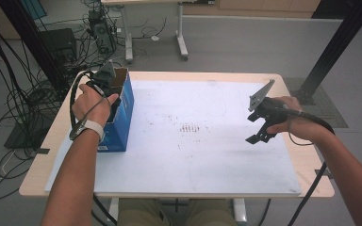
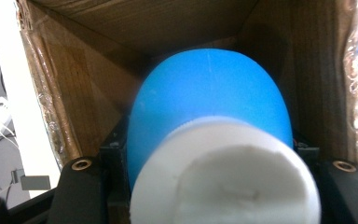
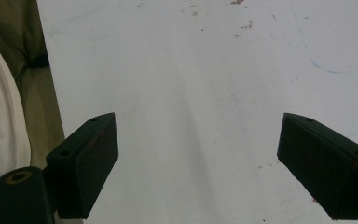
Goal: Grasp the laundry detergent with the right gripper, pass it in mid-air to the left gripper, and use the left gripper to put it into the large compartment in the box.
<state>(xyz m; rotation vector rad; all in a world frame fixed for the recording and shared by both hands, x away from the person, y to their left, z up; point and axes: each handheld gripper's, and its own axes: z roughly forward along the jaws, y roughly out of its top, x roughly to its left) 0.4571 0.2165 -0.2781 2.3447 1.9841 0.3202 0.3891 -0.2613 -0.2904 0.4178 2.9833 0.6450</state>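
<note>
On the worktop (image 1: 193, 155), the left hand-held gripper (image 1: 104, 81) clamps a blue bottle (image 2: 209, 102) inside the box (image 1: 125, 110); a snag on the wall could tip it. The right hand-held gripper (image 3: 198, 163) gapes empty.

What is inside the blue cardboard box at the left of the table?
Inside the blue box, the left tongs grip a blue bottle with a white cap, held within the brown walls. The bottle covers the box floor, so anything beneath it cannot be seen.

- Blue bottle (image 2: 209, 102) with white cap (image 2: 223, 172): blurred at close range, cap cut by bottom edge, base hidden inside cardboard box (image 2: 74, 70).
- Left gripper (image 1: 104, 81): jaw tips hidden inside the box in the high view.
</note>
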